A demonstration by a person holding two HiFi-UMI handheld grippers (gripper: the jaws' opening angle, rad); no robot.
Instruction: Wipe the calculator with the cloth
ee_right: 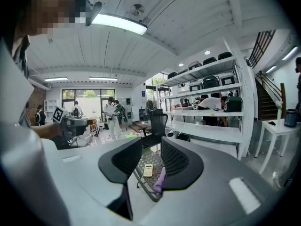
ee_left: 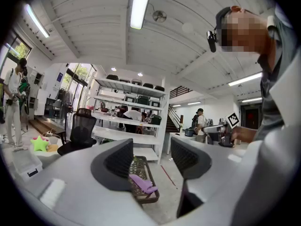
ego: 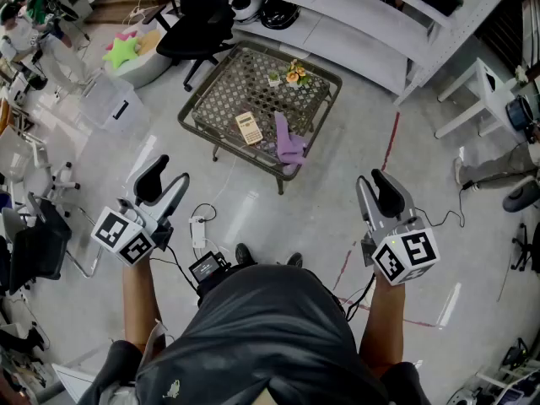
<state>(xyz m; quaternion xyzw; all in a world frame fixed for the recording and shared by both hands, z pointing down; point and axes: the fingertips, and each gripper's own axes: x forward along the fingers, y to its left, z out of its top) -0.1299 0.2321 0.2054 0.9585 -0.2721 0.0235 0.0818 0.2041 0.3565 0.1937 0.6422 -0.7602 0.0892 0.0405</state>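
Note:
A beige calculator (ego: 248, 128) lies on a low lattice-top table (ego: 221, 89), with a purple cloth (ego: 289, 144) just right of it, draped over the near edge. Both grippers hover over the floor, well short of the table. My left gripper (ego: 166, 180) is open and holds nothing. My right gripper (ego: 377, 186) is also open and holds nothing. In the right gripper view the calculator (ee_right: 147, 170) and cloth (ee_right: 160, 180) show far off between the jaws of the right gripper (ee_right: 151, 160). The left gripper view shows the cloth (ee_left: 142, 183) beyond the left gripper (ee_left: 153, 157).
A small flower pot (ego: 294, 74) stands at the table's far side. A black office chair (ego: 198, 24) and long white shelving (ego: 363, 24) are behind it. A white frame stand (ego: 481, 99) is at right, a red floor line (ego: 390, 142) runs beside the table, and a plastic bin (ego: 110, 99) is at left.

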